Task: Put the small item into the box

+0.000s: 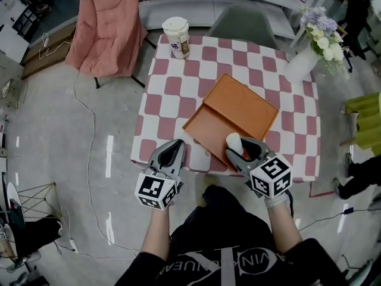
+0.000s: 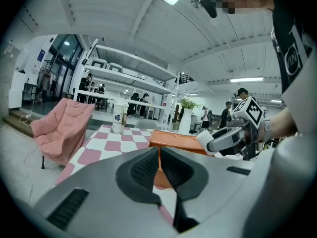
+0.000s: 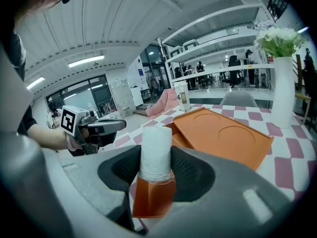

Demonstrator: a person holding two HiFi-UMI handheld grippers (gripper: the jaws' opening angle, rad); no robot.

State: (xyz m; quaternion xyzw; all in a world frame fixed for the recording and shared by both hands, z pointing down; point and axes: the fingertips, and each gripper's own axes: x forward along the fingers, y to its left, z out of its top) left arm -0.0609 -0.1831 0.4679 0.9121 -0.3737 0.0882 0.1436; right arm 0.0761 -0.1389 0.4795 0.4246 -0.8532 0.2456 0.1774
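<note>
An open orange box (image 1: 207, 130) lies near the front edge of the checked table (image 1: 172, 87), its flat lid (image 1: 241, 105) resting across its far side. My right gripper (image 1: 239, 149) is shut on a small white cylinder (image 1: 233, 140), held upright over the box's near right corner. In the right gripper view the cylinder (image 3: 156, 150) stands between the pads, with the box corner (image 3: 151, 200) below and the lid (image 3: 223, 135) beyond. My left gripper (image 1: 174, 145) hovers at the table's front edge, left of the box. Its jaws are shut on nothing (image 2: 159, 157).
A paper cup (image 1: 177, 37) stands at the table's far edge and a white vase with flowers (image 1: 302, 61) at the far right corner. A pink chair (image 1: 107, 28) sits to the left, a grey chair (image 1: 244, 21) behind, and a green seat (image 1: 366, 121) on the right. Cables run over the floor.
</note>
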